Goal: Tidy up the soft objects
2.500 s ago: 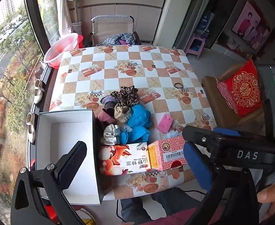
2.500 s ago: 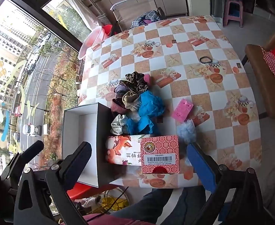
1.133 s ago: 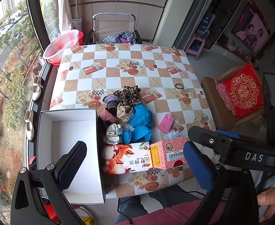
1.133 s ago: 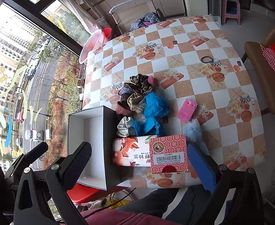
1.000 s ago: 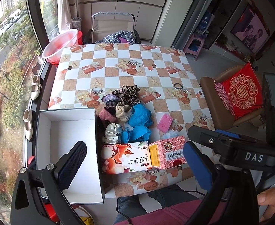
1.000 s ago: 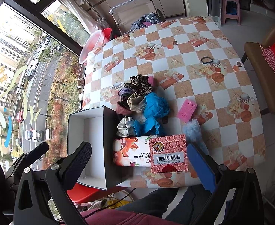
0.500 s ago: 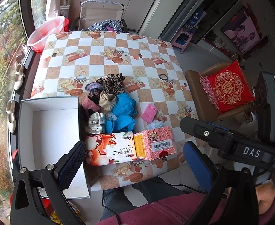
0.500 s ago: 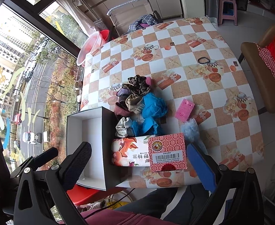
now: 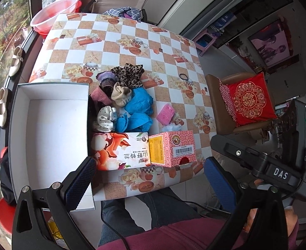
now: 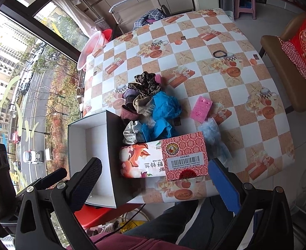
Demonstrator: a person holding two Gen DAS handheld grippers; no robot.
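Your soft things sit in a pile in the middle of the tabletop, touching the right wall of the white box. At the far end of the pile is a leopard-spot scrunchie, with a purple knit thing just beside it. Nearer to you come a pink knit piece and a beige sock. Two crumpled blue cloths lie on the right side of the pile. A white scrunchie with black dots lies right against the box wall.

A pink sponge lies alone on the tabletop to the right of the pile, near a pale blue fluffy thing.

The white box is open on top and nothing is inside it. It sits at the left edge of the tabletop and sticks out past the near edge.

Two cartons stand side by side between the pile and you. The flower carton touches the box wall. The pink carton with the barcode touches its right end.

A black hair band lies far off on the right side of the tabletop.

Your left gripper is held up over the near edge, its fingers wide apart and holding nothing. Your right gripper is held up the same way, fingers wide apart and holding nothing.

A chair with a red cushion stands to the right of the tabletop.
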